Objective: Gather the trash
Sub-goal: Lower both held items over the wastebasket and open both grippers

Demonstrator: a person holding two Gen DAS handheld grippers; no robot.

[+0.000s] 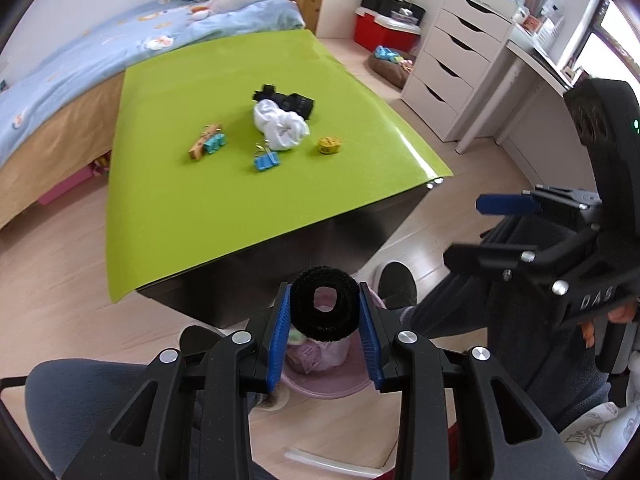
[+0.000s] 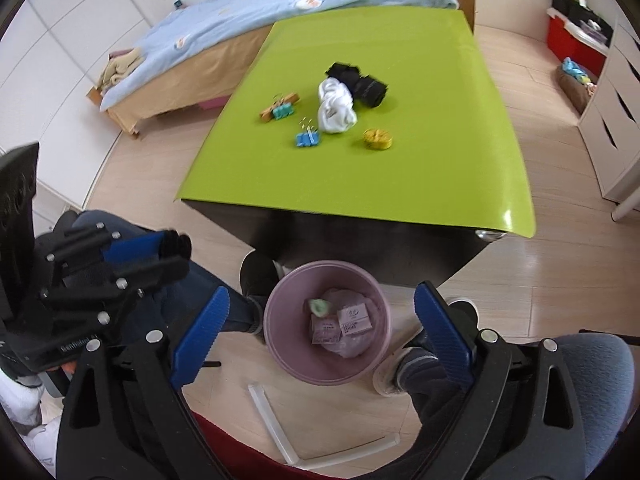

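My left gripper point(image 1: 325, 305) is shut on a black fuzzy ring point(image 1: 325, 305) and holds it above the pink trash bin point(image 1: 320, 384) on the floor. My right gripper point(image 2: 320, 320) is open and empty over the same bin point(image 2: 280, 344), which holds pink packets and a green scrap. On the green table point(image 2: 360, 184) lie a white crumpled wad point(image 2: 335, 108), a yellow tape roll point(image 2: 377, 138), black objects point(image 2: 360, 82), a blue binder clip point(image 2: 307, 138) and a teal clip with a wooden peg point(image 2: 280, 110). The left gripper also shows in the right wrist view point(image 2: 176, 245).
A bed point(image 1: 80, 60) stands behind the table. A white drawer unit point(image 1: 452, 64) and desk are at the right. A red box point(image 1: 384, 32) sits on the floor. My legs and feet point(image 2: 256, 276) flank the bin. A clear strip point(image 2: 272, 420) lies on the floor.
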